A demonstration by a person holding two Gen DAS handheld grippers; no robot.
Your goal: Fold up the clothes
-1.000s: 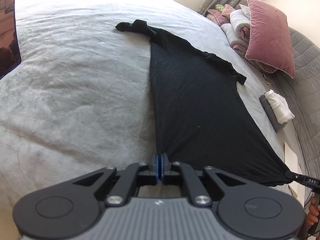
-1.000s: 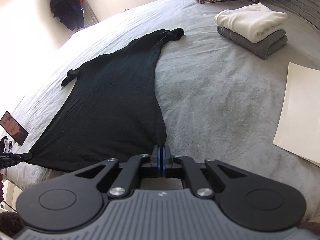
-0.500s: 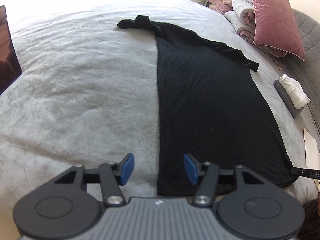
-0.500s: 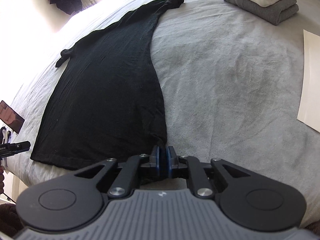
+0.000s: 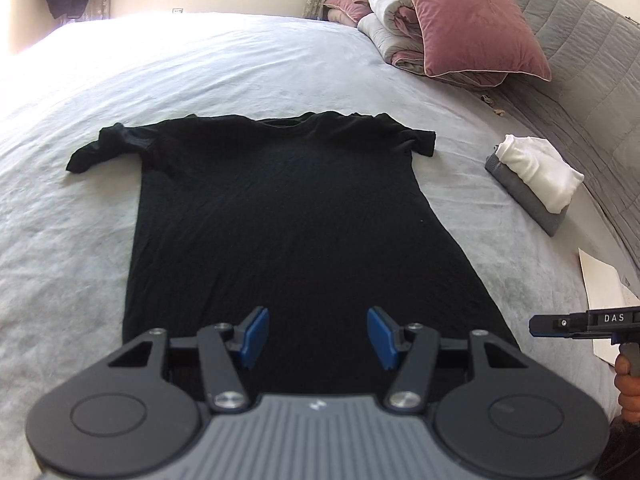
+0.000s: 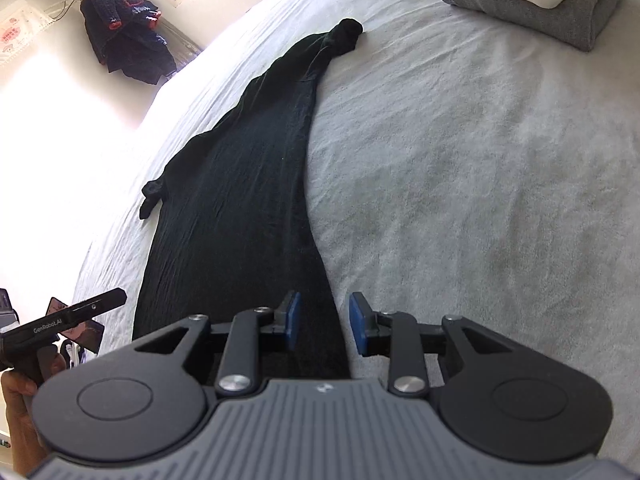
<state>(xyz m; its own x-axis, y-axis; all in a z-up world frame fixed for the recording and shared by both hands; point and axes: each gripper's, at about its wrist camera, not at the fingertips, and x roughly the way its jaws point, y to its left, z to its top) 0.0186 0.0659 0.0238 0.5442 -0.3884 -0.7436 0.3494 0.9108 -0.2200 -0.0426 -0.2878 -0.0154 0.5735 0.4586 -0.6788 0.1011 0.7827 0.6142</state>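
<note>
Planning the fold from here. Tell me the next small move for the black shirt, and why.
Probably take the left gripper to the bunched sleeve and pull it out flat. The black shirt lies spread on the bed, both grippers are open and hold nothing, and the other sleeve already lies flat.

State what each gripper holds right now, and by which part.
Nothing is held. The left gripper and right gripper are both open above the hem of the black T-shirt.

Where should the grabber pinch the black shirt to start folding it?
Probably the bunched left sleeve of the black shirt, coming in from the shirt's left side. It sticks out past the flat body, so fingers can slip under its edge.
</note>
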